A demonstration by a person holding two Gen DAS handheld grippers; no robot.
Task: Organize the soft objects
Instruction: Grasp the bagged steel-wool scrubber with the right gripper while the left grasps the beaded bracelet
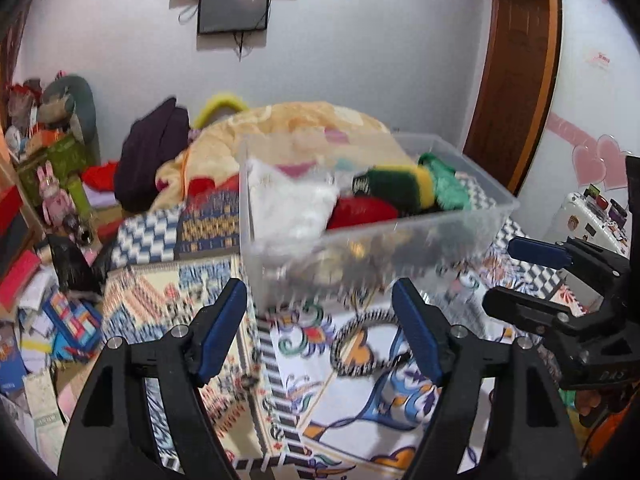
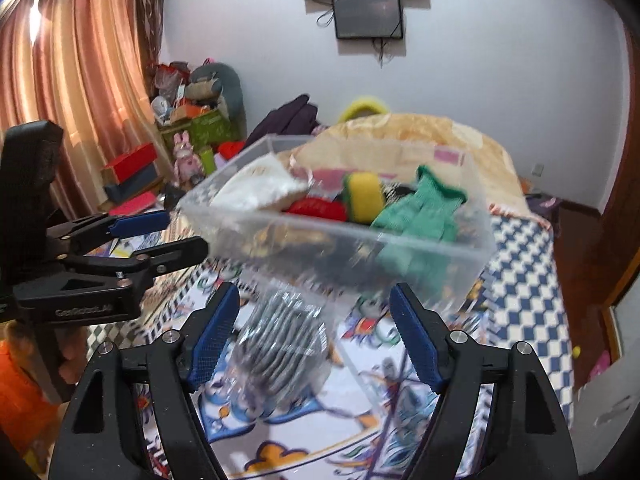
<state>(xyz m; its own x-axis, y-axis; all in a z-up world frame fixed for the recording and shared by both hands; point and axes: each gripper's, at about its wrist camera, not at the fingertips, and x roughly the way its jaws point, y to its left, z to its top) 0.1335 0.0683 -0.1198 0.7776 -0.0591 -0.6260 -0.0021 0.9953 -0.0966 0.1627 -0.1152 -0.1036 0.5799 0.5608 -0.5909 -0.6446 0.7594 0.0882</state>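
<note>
Currently both hand-held grippers are spread wide and hold nothing. Left hand-held gripper (image 1: 320, 332) hovers just short of the clear plastic bin (image 1: 400, 240); right hand-held gripper (image 2: 316, 332) faces the same bin from the other side, with a clear packet of grey ribbed cloth (image 2: 280, 356) between its jaws but not clamped, as far as I can tell.

Bin sits on the bed, on the patterned bedspread (image 1: 352, 380). Already inside: white fluffy item (image 1: 292, 204), red piece (image 1: 364, 212), yellow-green sponge (image 2: 364, 196), green knit glove (image 2: 420, 208).

Likely step: pick up the packet and drop it in the bin. Advice:
- close on the packet's middle, film is slippery and may squirm out
- lift clear of the bin's near wall before moving over
- release low over a free spot, bin looks light and could slide on the soft cover

A black-and-white hair band (image 1: 360, 344) lies loose on the bedspread, probably next.

Room: cluttered bedroom, orange quilt (image 2: 420, 136) heaped behind, pink curtains (image 2: 80, 80), wall-mounted screen (image 2: 368, 16), boxes and toys piled by the wall. Frames are motion-blurred.
</note>
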